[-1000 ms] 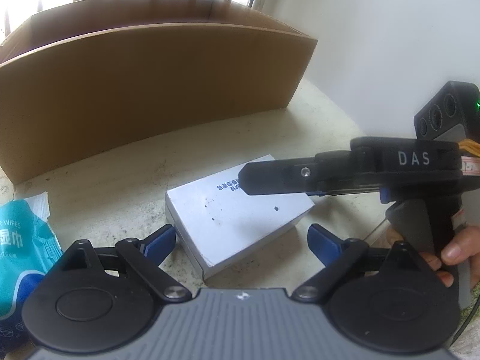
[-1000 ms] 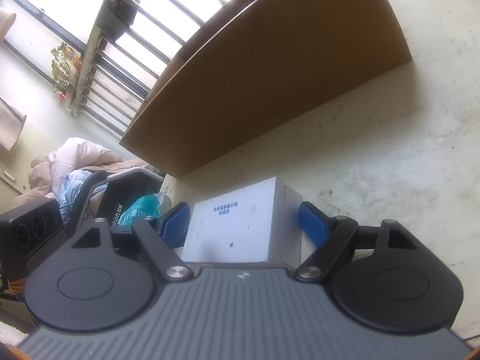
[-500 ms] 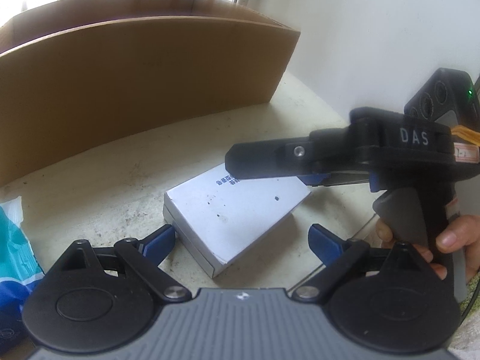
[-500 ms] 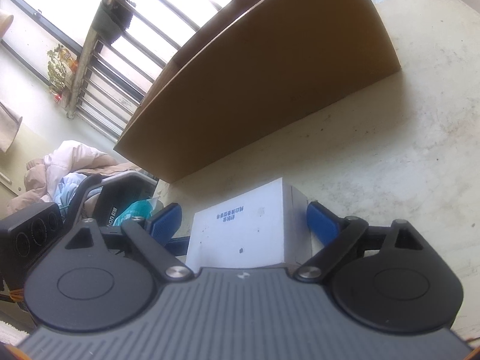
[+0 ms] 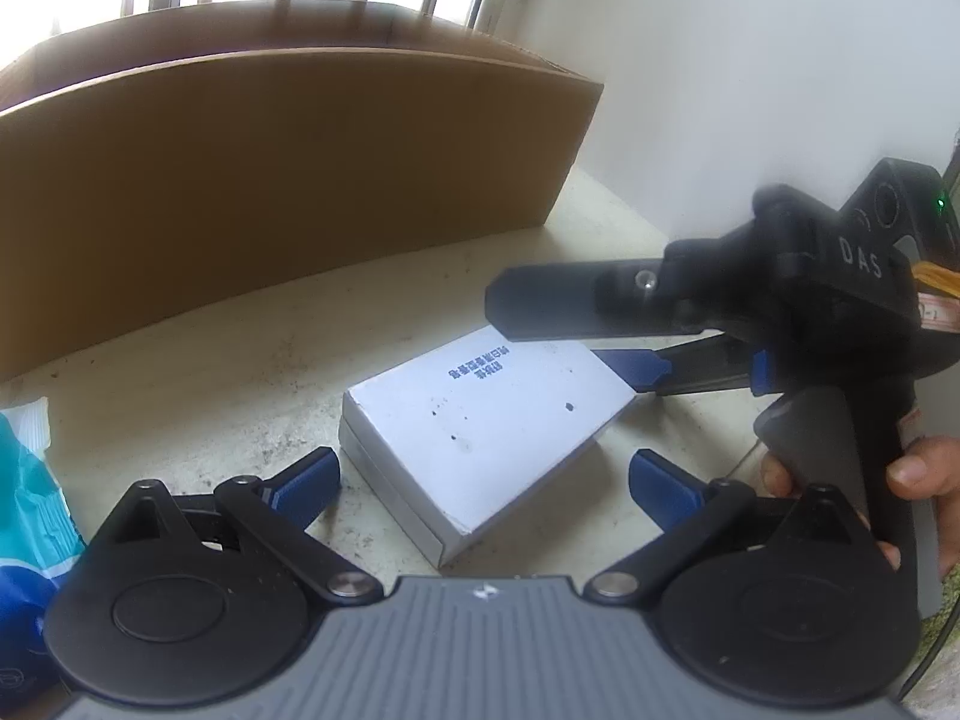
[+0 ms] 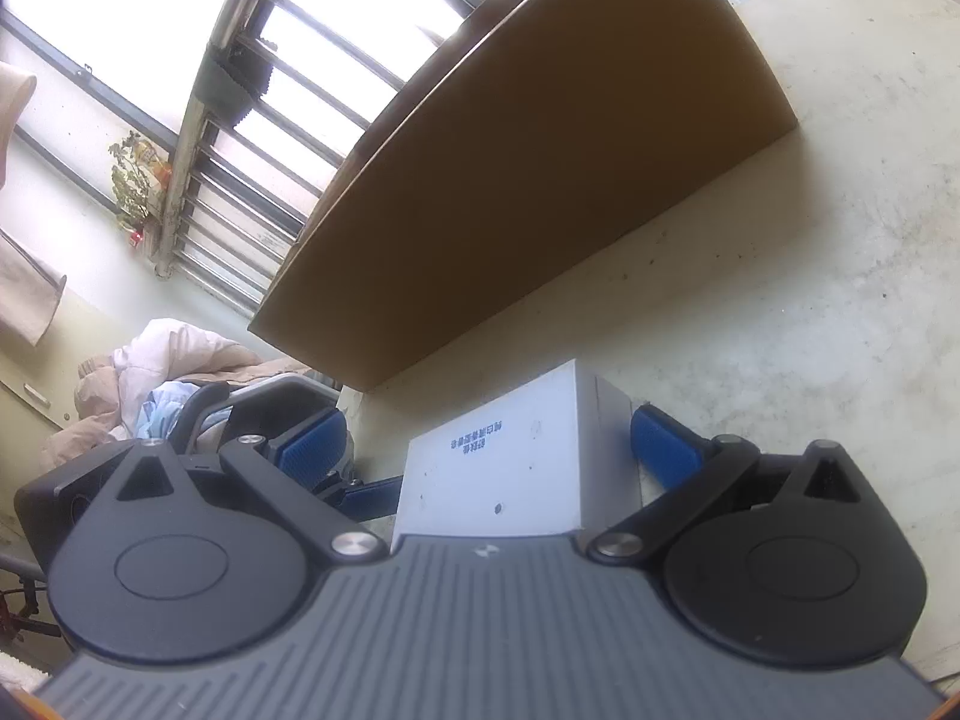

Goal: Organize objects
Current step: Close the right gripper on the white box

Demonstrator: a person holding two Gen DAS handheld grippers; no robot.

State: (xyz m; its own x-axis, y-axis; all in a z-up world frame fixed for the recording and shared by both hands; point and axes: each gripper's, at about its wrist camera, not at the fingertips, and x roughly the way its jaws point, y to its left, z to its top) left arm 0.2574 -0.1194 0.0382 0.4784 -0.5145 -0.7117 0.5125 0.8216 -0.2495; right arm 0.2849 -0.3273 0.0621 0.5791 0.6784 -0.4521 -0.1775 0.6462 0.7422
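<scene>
A flat white box (image 5: 486,426) with blue print lies on the pale table, in front of a large open cardboard box (image 5: 270,180). My left gripper (image 5: 483,480) is open, its blue pads on either side of the white box's near corner, not touching. My right gripper (image 6: 489,450) is open and straddles the white box (image 6: 498,468) from the right side; one blue pad (image 6: 660,450) sits close to the box's edge. The right gripper also shows in the left wrist view (image 5: 600,324), tilted above the box.
A teal and blue wet-wipes pack (image 5: 30,516) lies at the left on the table. The cardboard box (image 6: 540,180) stands along the back by a barred window. A white wall (image 5: 750,90) rises at the right. Clothes (image 6: 150,384) are piled beyond the table.
The right gripper has moved further over the white box and tilted. The left gripper has backed slightly and turned, so the box sits more central. Both jaws stay open.
</scene>
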